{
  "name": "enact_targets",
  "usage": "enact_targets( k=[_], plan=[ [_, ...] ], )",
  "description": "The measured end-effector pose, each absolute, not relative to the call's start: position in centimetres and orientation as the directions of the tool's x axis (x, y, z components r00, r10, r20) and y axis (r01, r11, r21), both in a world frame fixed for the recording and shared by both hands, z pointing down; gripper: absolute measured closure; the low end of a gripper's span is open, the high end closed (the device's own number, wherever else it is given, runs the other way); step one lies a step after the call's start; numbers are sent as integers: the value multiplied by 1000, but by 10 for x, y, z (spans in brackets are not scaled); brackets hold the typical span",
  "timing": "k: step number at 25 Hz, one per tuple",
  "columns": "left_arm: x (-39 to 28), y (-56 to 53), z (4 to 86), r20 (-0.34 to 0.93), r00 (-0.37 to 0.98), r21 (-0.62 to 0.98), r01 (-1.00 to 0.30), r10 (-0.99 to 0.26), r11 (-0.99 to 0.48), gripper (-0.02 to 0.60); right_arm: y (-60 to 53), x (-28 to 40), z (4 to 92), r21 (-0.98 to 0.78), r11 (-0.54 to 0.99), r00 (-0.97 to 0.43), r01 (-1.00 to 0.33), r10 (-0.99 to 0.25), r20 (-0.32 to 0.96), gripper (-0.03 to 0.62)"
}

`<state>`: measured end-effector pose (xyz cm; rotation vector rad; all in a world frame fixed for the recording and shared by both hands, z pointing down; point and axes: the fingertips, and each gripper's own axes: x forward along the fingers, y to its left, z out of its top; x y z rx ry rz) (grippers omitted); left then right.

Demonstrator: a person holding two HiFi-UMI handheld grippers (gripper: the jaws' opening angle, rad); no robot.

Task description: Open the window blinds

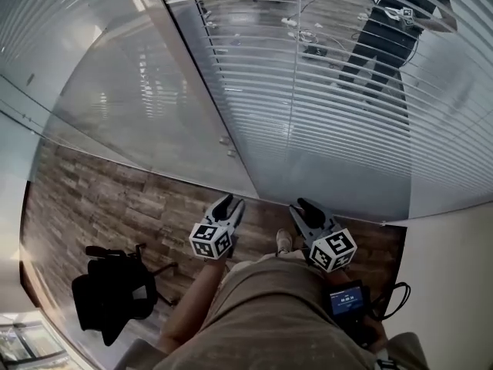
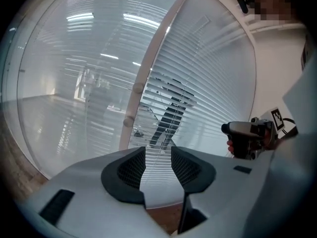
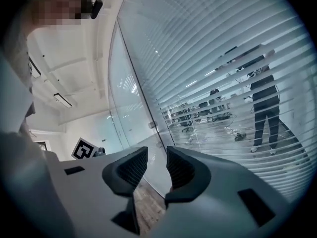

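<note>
- We see the left gripper [image 1: 230, 205] low in the head view, near the person's body, over the brown wood-plank floor [image 1: 115, 199].
- In the left gripper view, the left gripper [image 2: 158, 155] has its jaws parted with a clear gap. Nothing sits between the dark ribbed pads [image 2: 131, 168], so the claw is released and empty.
- Through that gap we see only far slats and glass, and the claw touches nothing.
- The right gripper [image 1: 304, 207] is just right of the left one, level with it and apart from it.
- In the right gripper view, the right gripper [image 3: 157, 157] is also spread. Nothing is in the gap, and floor and glass show beyond it. It is released too.
- The white horizontal-slat window blinds [image 1: 347, 114] hang on the far side, ahead of both grippers and well apart from them.
- The blinds cover the right part of the glass wall [image 1: 123, 106]. The left part is plain glass.
- The blinds [image 2: 208, 83] fill the right half of the left gripper view. The blinds [image 3: 223, 58] fill most of the right gripper view.
- The slats are down, and the room beyond shows through the gaps between them.
- A person in dark clothes [image 3: 265, 98] stands beyond the slats, far right.
- A black office chair [image 1: 115, 291] is near left on the floor.
- A small dark device with a lit screen [image 1: 347, 299] sits at the person's right side.
</note>
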<state>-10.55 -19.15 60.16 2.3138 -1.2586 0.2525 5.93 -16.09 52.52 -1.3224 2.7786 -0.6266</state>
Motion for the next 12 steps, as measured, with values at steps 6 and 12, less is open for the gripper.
enact_targets(
  k=[6, 12],
  plan=[
    [-127, -167, 595, 380, 571, 333, -818, -728, -468, 419, -137, 38, 517, -347, 555, -632, -756, -758, 164, 468],
    [-138, -132, 608, 375, 612, 328, -790, -696, -518, 419, -101, 18, 535, -355, 537, -617, -765, -768, 171, 468]
  ],
)
